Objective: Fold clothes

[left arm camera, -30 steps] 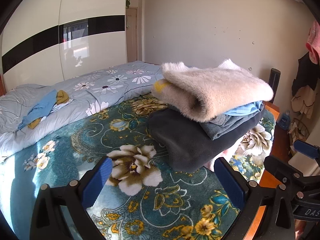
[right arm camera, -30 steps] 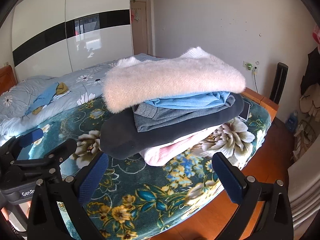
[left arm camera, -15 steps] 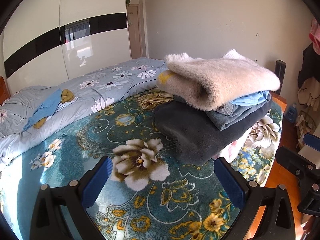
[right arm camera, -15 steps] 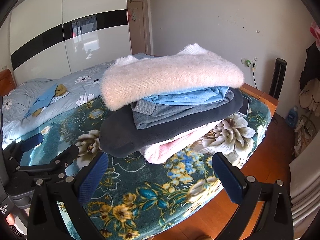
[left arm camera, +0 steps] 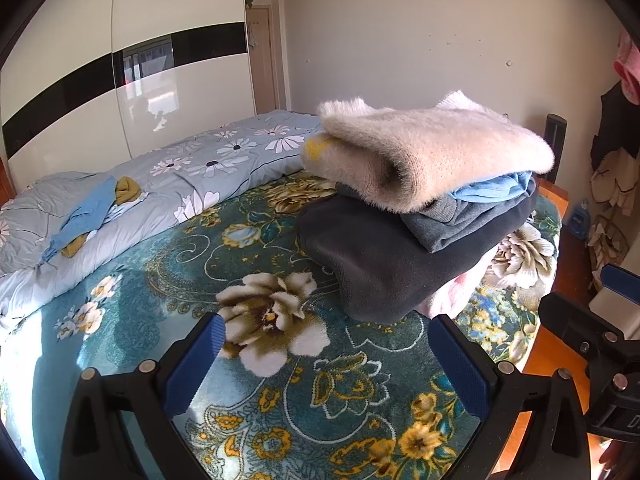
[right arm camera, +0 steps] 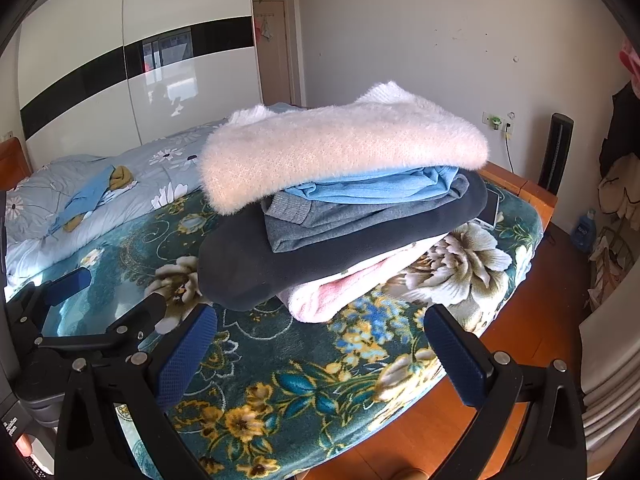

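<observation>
A folded stack of clothes (right arm camera: pixel 344 208) is sitting right of centre in both views, on the teal floral blanket (left arm camera: pixel 280 380) near the bed's foot corner. A fuzzy cream sweater (left arm camera: pixel 432 160) is lying on top, then a light blue garment (right arm camera: pixel 372 190), a grey knit (right arm camera: pixel 320 228), a wide dark charcoal fleece (left arm camera: pixel 380 264) and a pink piece (right arm camera: pixel 332 296) peeking out at the bottom. The layers are sitting squared, with the fleece overhanging toward the lower left.

The left gripper (left arm camera: pixel 326 360) is hovering with jaws spread wide and gripping nothing, over bare blanket in the lower centre of its frame. The right gripper (right arm camera: pixel 320 352) is likewise gaping and empty, below the stack; the blanket edge and wooden floor (right arm camera: pixel 540 320) are falling away at its lower right. An unfolded blue and mustard garment (left arm camera: pixel 92 208) is lying at the left on the grey floral duvet (left arm camera: pixel 192 176).

Compared with a second ago, both grippers are sitting slightly farther back from the stack, which is looking unchanged.
</observation>
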Tool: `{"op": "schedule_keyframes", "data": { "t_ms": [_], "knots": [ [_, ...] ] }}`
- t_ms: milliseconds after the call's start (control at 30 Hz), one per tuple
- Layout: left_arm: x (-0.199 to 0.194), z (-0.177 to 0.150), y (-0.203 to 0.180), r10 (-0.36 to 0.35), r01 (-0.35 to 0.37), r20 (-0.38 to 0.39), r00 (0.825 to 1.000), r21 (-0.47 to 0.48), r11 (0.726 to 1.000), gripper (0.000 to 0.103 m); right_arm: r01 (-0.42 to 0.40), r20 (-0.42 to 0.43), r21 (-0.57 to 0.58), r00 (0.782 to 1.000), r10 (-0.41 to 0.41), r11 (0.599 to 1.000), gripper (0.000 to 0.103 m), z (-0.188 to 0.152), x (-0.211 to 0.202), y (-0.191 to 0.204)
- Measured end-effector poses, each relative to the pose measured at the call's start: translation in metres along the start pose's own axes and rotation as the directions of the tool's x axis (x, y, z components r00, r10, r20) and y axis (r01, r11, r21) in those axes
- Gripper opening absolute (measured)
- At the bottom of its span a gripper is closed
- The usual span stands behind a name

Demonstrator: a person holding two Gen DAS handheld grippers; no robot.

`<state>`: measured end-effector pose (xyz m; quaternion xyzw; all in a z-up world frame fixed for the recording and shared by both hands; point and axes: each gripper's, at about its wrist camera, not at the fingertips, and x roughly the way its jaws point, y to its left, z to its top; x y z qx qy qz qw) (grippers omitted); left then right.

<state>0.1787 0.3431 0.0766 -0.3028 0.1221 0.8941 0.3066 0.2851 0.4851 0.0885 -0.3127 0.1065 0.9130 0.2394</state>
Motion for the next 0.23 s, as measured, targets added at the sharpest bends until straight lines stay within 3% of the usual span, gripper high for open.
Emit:
{"op": "schedule_keyframes", "data": {
  "t_ms": [233],
  "knots": [
    [-0.0017,-0.0004,-0.0005,0.006,-0.006,0.003,1.0,0.001,1.0,0.103,0.0,0.003,0.001,1.0,0.0,1.0,0.103,0.0006,-0.0008,0.0008]
  ]
}}
